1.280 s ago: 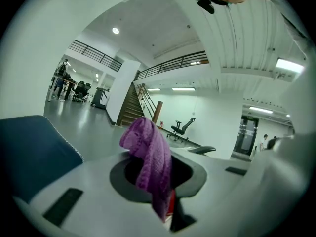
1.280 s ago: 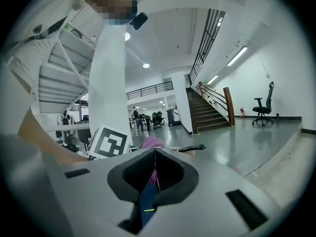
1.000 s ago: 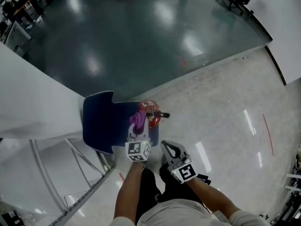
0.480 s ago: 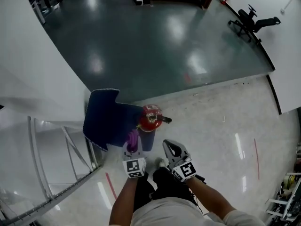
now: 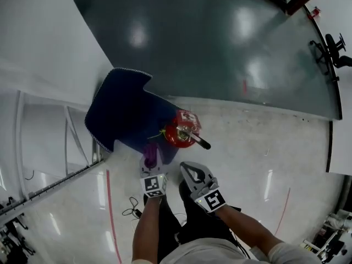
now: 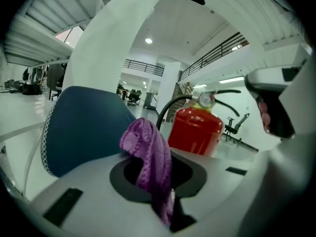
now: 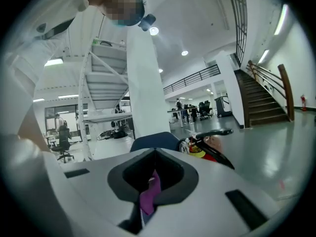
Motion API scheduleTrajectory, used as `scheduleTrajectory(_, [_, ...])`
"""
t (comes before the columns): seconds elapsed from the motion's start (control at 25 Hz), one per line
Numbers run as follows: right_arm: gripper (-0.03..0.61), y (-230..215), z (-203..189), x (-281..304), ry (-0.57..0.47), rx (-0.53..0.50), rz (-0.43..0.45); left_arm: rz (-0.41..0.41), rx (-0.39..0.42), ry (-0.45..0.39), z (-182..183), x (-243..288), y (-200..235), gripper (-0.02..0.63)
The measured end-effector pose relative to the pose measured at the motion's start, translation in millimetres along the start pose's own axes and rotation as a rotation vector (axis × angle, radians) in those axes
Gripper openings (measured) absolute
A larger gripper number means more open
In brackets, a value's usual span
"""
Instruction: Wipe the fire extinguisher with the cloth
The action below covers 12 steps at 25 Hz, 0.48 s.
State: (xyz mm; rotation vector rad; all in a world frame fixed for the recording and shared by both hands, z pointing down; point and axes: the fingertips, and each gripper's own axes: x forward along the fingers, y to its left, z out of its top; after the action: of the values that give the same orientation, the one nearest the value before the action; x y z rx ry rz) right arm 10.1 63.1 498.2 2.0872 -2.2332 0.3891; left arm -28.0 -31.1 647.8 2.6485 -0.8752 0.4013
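Note:
A red fire extinguisher (image 5: pixel 179 131) with a black handle stands on the pale floor beside a dark blue mat (image 5: pixel 124 114). My left gripper (image 5: pixel 150 166) sits just short of it, shut on a purple cloth (image 5: pixel 149 154) that pokes up between the jaws. The left gripper view shows the cloth (image 6: pixel 148 157) draped out of the left gripper (image 6: pixel 158 181), with the extinguisher (image 6: pixel 195 132) close ahead. My right gripper (image 5: pixel 192 175) is beside it, jaws together. In the right gripper view a small purple strip (image 7: pixel 149 196) is pinched in the right gripper (image 7: pixel 153 179), near the extinguisher (image 7: pixel 210 152).
A white staircase frame (image 5: pixel 49 147) rises at the left. Thin cables (image 5: pixel 132 205) and a red line (image 5: pixel 108 202) mark the pale floor near the person's dark legs. A dark glossy floor (image 5: pixel 220 37) lies beyond, with an office chair (image 5: pixel 333 51) far right.
The left gripper and its cloth have drawn back from the extinguisher's side towards the person. The head view has swung, so the extinguisher and mat sit differently in frame.

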Motion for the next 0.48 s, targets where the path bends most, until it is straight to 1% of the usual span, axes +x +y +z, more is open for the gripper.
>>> scheduleTrajectory(0.08, [0.014, -1, -10, 2, 0.003, 0.035, 0.026, 0.043, -0.016, 0.038, -26, 5, 2, 0.055])
scheduleTrajectory(0.16, [0.014, -1, -17, 0, 0.007, 0.077, 0.03, 0.062, -0.041, 0.07, -53, 7, 3, 0.055])
scheduleTrajectory(0.4, [0.014, 5, -47, 2, 0.042, 0.09, 0.056, 0.074, -0.087, 0.068, -118, 46, 20, 0.055])
scheduleTrajectory(0.48, [0.014, 5, -59, -1, 0.067, 0.079, 0.069, 0.086, -0.136, 0.059, -139, 58, 26, 0.055])
